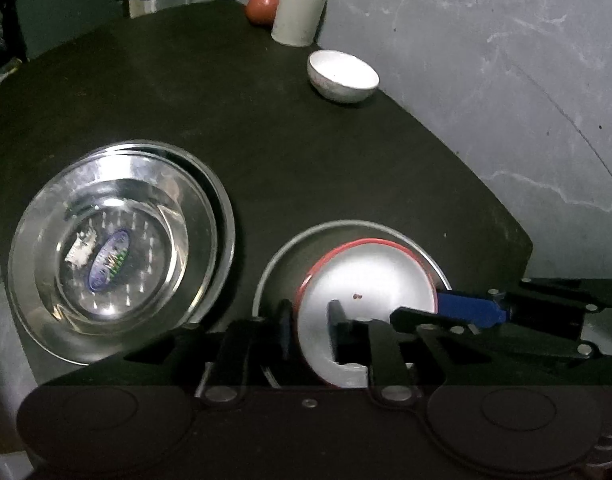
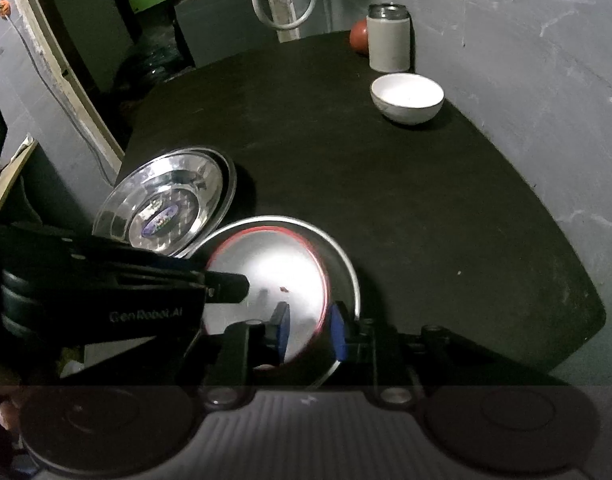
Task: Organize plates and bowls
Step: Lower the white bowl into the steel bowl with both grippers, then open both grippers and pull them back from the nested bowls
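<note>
A: Left wrist view first. How many dishes do you count?

B: Four. At nine o'clock, one steel bowl [image 1: 114,248] nested in one steel plate [image 1: 222,200]. At five o'clock, one red-rimmed white plate [image 1: 370,280] lying on one grey metal plate [image 1: 290,248]. Plus one white ceramic bowl [image 1: 343,75] at one o'clock, near the edge of the black table [image 1: 246,112].

A: And the left gripper [image 1: 309,326]?

B: Its jaws stand narrow, straddling the near rim of the red-rimmed plate, one finger outside, one inside. Whether they pinch it, I cannot tell. The right gripper [image 1: 446,306] comes in from three o'clock, one blue pad at that plate's far rim.

A: Anything else?

B: One white cylindrical flask [image 1: 300,14] at twelve o'clock, one red ball [image 1: 262,6] just beside it.

A: Right wrist view?

B: Same count. Steel bowl [image 2: 166,204] and steel plate [image 2: 226,184] at nine o'clock, white bowl [image 2: 407,98] at one, flask [image 2: 389,38] and ball [image 2: 359,36] beyond. The right gripper [image 2: 310,332] has the red-rimmed plate [image 2: 274,272] rim between its blue pads, jaws narrow; contact unclear. The grey plate [image 2: 346,264] lies beneath. The left gripper [image 2: 226,286] reaches in from nine o'clock.
</note>
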